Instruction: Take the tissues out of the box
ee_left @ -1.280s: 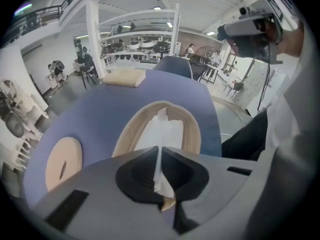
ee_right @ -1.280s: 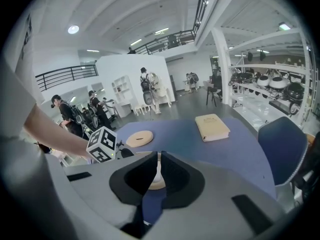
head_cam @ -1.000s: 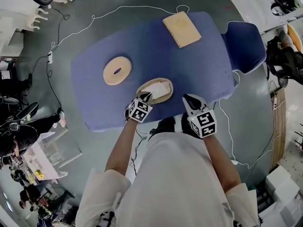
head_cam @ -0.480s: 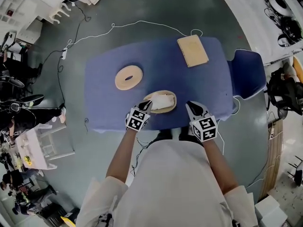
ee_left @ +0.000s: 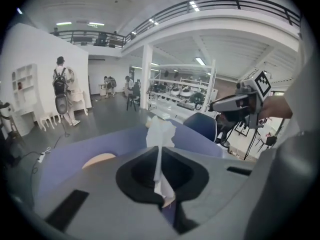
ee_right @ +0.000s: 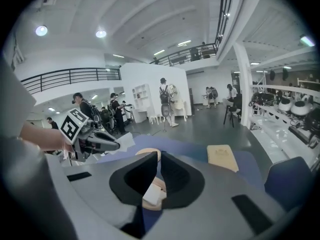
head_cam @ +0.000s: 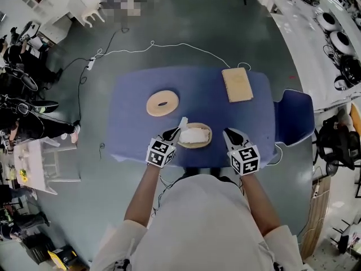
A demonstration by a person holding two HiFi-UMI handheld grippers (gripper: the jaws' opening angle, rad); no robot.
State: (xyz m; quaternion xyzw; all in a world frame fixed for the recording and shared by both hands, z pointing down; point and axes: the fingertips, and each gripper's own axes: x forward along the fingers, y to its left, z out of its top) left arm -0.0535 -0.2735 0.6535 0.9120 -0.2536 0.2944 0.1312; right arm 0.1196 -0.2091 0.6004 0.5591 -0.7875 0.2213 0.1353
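Left gripper (ee_left: 159,160) is pinched tight on a white tissue (ee_left: 161,131), held up just above the oval box (head_cam: 207,136), which sits close to the blue table's (head_cam: 130,123) near edge. Right gripper (ee_right: 159,170) hovers just right of the box, jaws pressed together, nothing in them. Beyond, a wooden ring (head_cam: 153,105) lies mid-table and a flat tan block (head_cam: 237,84) by the far edge. Open grey floor (head_cam: 186,21) lies all round, with a blue chair (head_cam: 294,116) at the table's right end.

The blue table (head_cam: 197,89) is carrying three items. A wooden ring (head_cam: 162,103) is lying at 10 o'clock, a flat panel (head_cam: 237,84) at 2, the tissue box (head_cam: 195,135) at 6.
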